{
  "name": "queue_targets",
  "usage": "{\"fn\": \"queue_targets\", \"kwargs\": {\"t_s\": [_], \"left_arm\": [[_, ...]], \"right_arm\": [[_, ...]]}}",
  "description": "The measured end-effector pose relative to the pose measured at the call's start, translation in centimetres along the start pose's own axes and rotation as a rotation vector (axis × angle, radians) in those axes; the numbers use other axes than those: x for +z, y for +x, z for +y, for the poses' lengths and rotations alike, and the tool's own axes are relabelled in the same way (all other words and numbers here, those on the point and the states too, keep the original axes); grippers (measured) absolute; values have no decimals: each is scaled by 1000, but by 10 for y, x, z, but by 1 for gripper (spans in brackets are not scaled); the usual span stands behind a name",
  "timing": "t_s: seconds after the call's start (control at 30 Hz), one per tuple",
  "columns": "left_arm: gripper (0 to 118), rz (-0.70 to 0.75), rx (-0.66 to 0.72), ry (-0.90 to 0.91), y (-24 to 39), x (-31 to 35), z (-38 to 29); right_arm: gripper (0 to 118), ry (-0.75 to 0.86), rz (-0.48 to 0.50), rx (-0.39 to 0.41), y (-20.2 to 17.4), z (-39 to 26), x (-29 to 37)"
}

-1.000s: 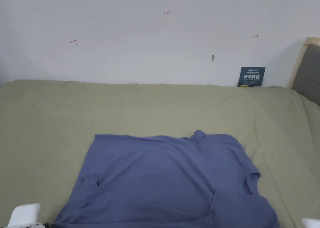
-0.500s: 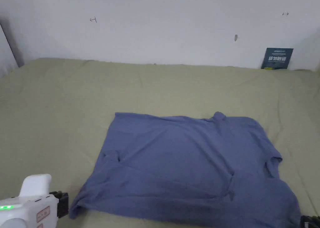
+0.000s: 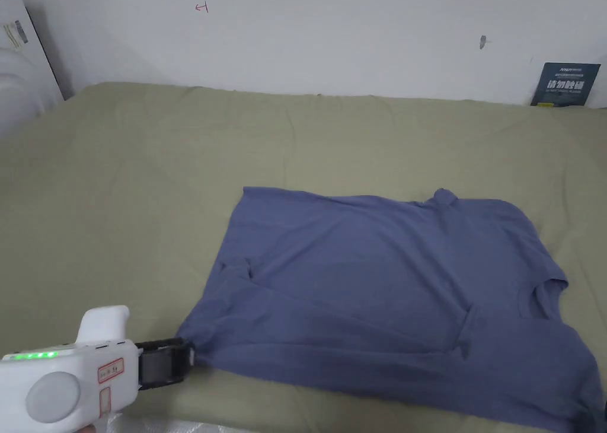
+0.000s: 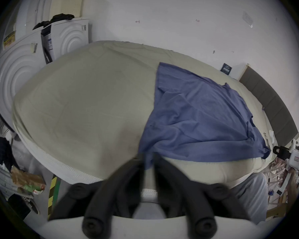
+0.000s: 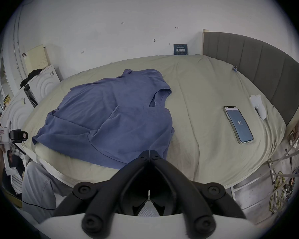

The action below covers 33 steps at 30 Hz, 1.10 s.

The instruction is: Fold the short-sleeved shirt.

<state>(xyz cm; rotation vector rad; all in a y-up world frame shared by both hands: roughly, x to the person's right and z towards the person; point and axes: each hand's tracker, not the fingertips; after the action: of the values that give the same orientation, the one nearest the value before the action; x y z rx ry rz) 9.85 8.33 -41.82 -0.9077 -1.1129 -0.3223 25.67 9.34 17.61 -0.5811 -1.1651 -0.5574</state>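
Note:
A blue short-sleeved shirt [image 3: 379, 286] lies spread on the olive bed sheet [image 3: 148, 185], its collar toward the right and a few creases across it. My left gripper [image 3: 181, 357] is at the shirt's near left corner. In the left gripper view [image 4: 148, 157] its jaws stand a little apart, with the tip of that corner [image 4: 146, 154] between them. My right gripper [image 5: 149, 152] is shut with nothing in it, hovering off the bed's near edge by the shirt's [image 5: 110, 115] near right corner. It also shows far off in the left gripper view [image 4: 275, 151].
A phone [image 5: 237, 124] and a white controller [image 5: 258, 108] lie on the sheet right of the shirt, before a grey headboard [image 5: 257, 66]. A dark card [image 3: 566, 84] leans on the wall. White appliances [image 4: 19, 66] stand left of the bed. A grey trouser leg [image 5: 40, 182] presses the near edge.
The head camera has tilted down and swung left. My left gripper has come up from the bottom left corner to the shirt's near left corner.

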Motion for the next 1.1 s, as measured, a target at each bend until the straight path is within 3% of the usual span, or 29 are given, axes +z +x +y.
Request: {"fn": "queue_targets", "kwargs": {"t_s": [0.03, 0.27, 0.33, 0.37, 0.43, 0.47, 0.5, 0.73, 0.77, 0.8, 0.83, 0.87, 1.03, 1.07, 1.1], "left_arm": [[118, -28, -34, 18, 1, 0, 0], [111, 80, -6, -82, 6, -52, 10], [91, 93, -16, -107, 10, -58, 9], [59, 86, -10, -111, 11, -58, 7], [9, 148, -71, -92, 18, -52, 2], [0, 95, -92, -69, 20, -49, 2], [0, 37, -15, -85, 13, -48, 4], [0, 78, -39, -82, 19, -35, 4], [0, 76, -39, -81, 25, -27, 4], [0, 73, -41, -82, 28, -25, 3], [0, 71, -48, -83, 31, -24, 2], [0, 79, -59, -90, 35, -23, 0], [0, 84, -58, -98, 33, -26, 7], [0, 88, -58, -98, 32, -28, 8], [0, 89, -59, -102, 32, -28, 8]], "right_arm": [[0, -5, -3, -5, 1, 1, -1], [0, -25, 5, 16, -1, -3, -8], [0, -29, 4, 13, 0, -3, -11], [0, -33, 4, 9, 0, -3, -12], [0, -39, 8, 5, 5, -3, -15], [0, -45, 9, 9, 5, -3, -16], [0, -46, 8, 13, 6, -3, -16], [1, -41, -8, 4, 13, -2, -18], [15, -44, -25, 0, 15, -1, -19], [49, -56, -24, -6, 15, 0, -22], [95, -82, -15, -13, 18, 1, -28], [118, -81, -7, -11, 19, -2, -31], [114, -119, 22, 21, 20, -12, -52], [94, -130, 26, 33, 18, -11, -56], [61, -132, 15, 41, 17, -12, -57]]}}
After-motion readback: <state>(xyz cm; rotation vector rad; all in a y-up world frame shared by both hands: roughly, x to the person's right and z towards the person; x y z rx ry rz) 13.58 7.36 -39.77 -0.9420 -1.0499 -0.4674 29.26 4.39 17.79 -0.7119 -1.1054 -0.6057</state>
